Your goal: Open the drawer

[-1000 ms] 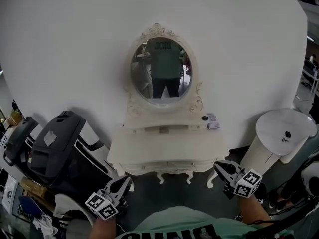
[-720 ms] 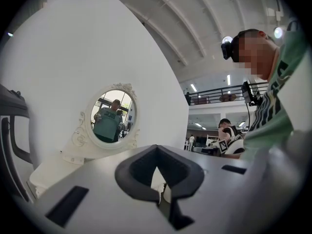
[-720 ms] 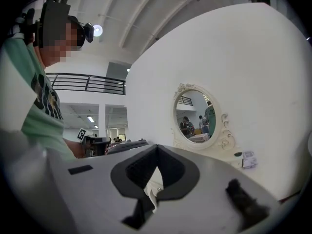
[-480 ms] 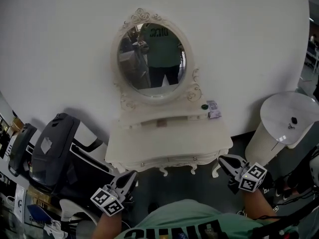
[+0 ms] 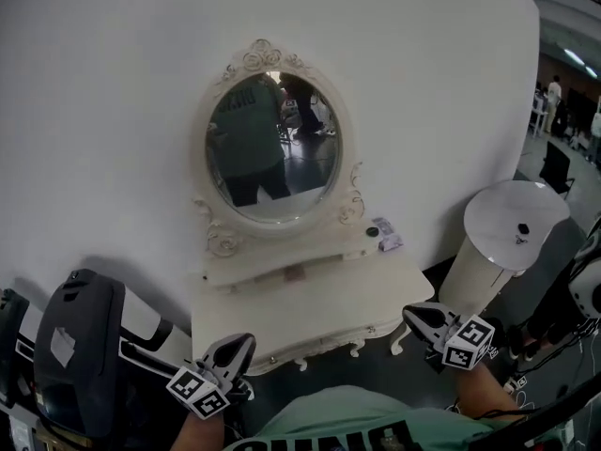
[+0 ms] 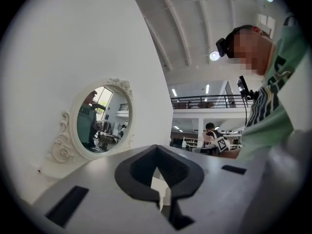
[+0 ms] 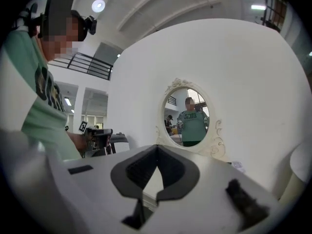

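cream dressing table [image 5: 310,303]: one oval mirror [image 5: 272,148], one drawer [image 5: 321,343], shut. two grippers, left gripper [image 5: 242,343], right gripper [image 5: 413,315]: jaws closed, empty. shirt print unreadable.

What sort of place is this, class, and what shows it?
Probably a staged bedroom corner inside a large hall: a white dressing table with an oval mirror stands against a bare white wall panel, and beyond it the left gripper view shows a railed upper gallery.
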A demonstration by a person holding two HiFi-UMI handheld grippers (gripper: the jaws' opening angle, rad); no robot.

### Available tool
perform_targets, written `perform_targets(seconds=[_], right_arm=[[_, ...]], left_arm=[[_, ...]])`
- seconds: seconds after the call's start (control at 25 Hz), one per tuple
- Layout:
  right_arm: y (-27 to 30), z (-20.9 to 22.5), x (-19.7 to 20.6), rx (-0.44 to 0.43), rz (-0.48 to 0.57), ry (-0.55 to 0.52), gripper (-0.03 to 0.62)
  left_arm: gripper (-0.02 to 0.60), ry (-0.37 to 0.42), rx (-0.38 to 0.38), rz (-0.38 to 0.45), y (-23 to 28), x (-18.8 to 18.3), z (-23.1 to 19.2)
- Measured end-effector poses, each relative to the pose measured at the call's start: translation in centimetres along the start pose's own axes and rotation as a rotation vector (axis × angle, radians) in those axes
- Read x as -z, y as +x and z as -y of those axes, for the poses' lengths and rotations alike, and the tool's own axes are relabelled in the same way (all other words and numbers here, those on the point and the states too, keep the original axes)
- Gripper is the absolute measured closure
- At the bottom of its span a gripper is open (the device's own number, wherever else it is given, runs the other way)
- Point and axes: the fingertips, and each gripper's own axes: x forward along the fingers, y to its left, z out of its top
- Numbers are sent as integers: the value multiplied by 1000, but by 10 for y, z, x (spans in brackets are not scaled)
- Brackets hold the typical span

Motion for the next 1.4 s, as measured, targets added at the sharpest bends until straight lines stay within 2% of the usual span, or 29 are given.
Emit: perform_targets(seconds=[0.16,0.32,0.52,0.72,0.84,0.96,1.2,1.4], right_arm=[[46,-29,-8,47,33,24,586],[73,-46,1,89,19,51,586],[86,-46,13,130,-4,78,586],[92,-21,20,131,9,110,586],[101,5,23,93,20,128,586],[112,40,22,30,27,126,586],[132,121,-10,-101,29,58,586],[148,161,-16,-175,22,63,586]], left_arm=[[574,-8,49,-10,-20,-11,-56],[574,-25,99,-41,-27,-7,-91],[574,-64,141,-63,-15,-1,-115],[574,-70,158,-87,13,7,-118],[574,-52,138,-101,36,10,-117],[574,-37,86,-94,61,10,-118],[574,-41,-36,-61,118,6,-114],[574,-37,-81,-70,155,10,-106]])
